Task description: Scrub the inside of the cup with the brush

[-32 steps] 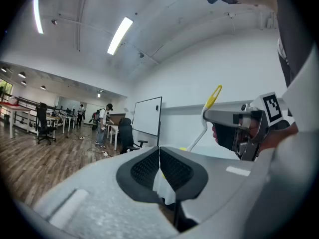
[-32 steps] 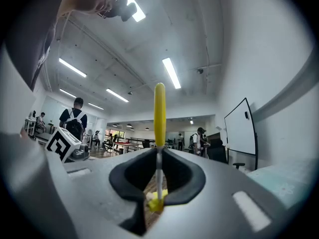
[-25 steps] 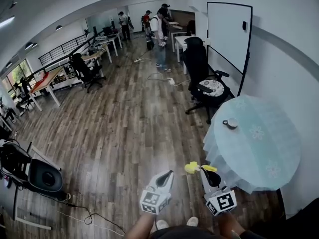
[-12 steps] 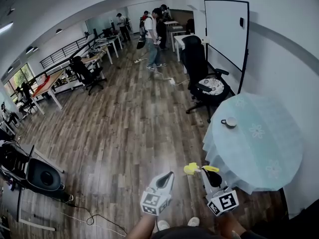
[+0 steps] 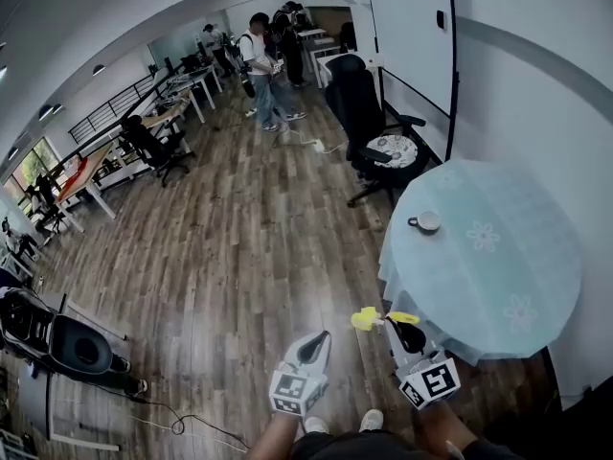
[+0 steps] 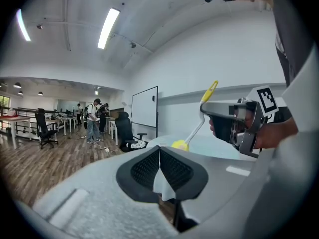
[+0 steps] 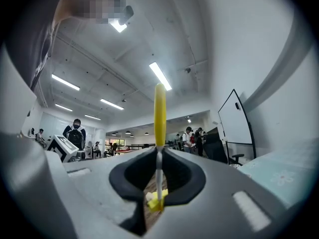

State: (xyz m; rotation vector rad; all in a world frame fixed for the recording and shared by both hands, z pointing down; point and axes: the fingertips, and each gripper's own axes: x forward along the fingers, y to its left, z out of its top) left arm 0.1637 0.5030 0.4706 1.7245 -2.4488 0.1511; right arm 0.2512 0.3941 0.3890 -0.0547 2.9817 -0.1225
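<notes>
Sitting on table (image 5: 498,290), cup (image 5: 424,222) well beyond right tongs (image 5: 395,326)

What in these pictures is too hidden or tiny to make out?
Inside of the cup: too small in the head view; no gripper view shows it.
Bristles of the brush: only a yellow blob in the head view.
People by the far desks: too small everywhere.

The head camera looks steeply down from above onto the floor (image 5: 239,257), the round table (image 5: 498,286), the left gripper (image 5: 319,338) and the right gripper (image 5: 395,326) low in frame, whereas each gripper's camera rides close behind its own jaws, facing about level; all three views share the whiteboard (image 5: 412,46).
</notes>
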